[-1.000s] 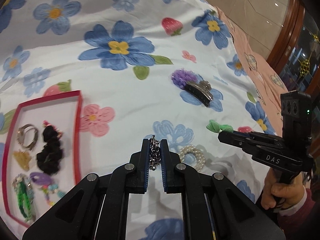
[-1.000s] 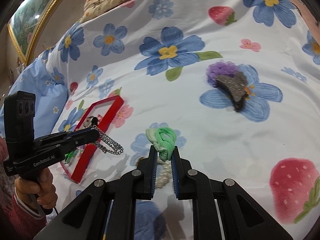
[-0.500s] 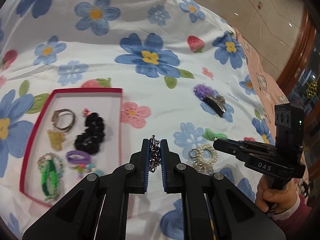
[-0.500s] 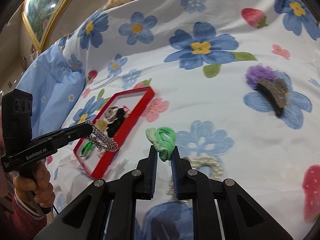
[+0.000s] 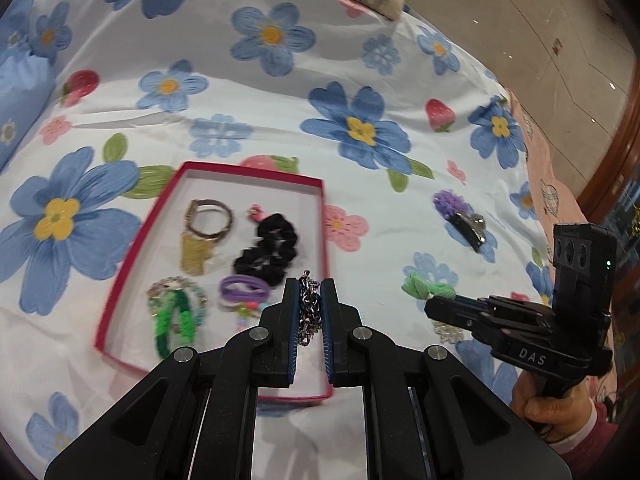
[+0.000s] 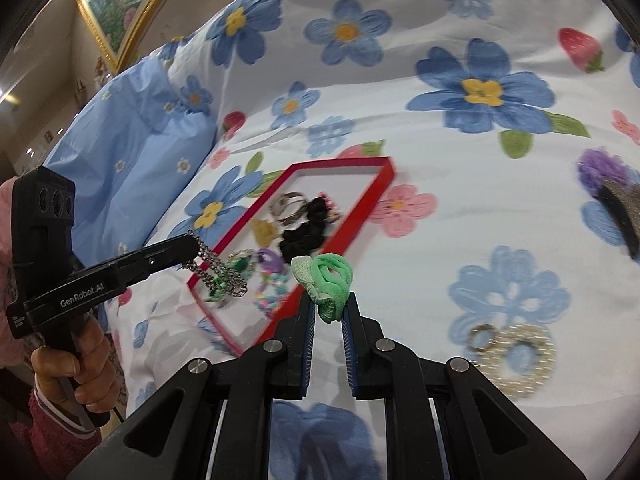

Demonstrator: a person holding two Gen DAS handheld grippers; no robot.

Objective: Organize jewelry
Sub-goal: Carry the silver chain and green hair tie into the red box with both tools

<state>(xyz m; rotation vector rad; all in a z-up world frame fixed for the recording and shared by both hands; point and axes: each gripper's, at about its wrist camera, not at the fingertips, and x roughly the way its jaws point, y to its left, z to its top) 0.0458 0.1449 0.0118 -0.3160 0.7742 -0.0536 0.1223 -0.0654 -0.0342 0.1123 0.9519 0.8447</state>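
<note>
My left gripper (image 5: 309, 292) is shut on a silver chain (image 5: 309, 308) and holds it above the near right part of the red tray (image 5: 132, 256). The chain hangs from it in the right wrist view (image 6: 216, 272). My right gripper (image 6: 329, 300) is shut on a green hair tie (image 6: 326, 280), in the air to the right of the tray (image 6: 344, 220); it shows in the left wrist view (image 5: 430, 300) with the tie (image 5: 424, 287). The tray holds a ring, a black scrunchie (image 5: 268, 254), a purple tie, a green bracelet and a gold piece.
A pearl bracelet with a ring (image 6: 516, 356) lies on the flowered bedsheet (image 5: 240, 92) below my right gripper. A purple scrunchie and a dark hair clip (image 5: 464, 224) lie further right. A blue pillow (image 6: 132, 152) sits at the left.
Both grippers have moved left toward the red tray with their loads. The left gripper now hangs over the tray's near right part; the right gripper has left the pearl bracelet behind.
</note>
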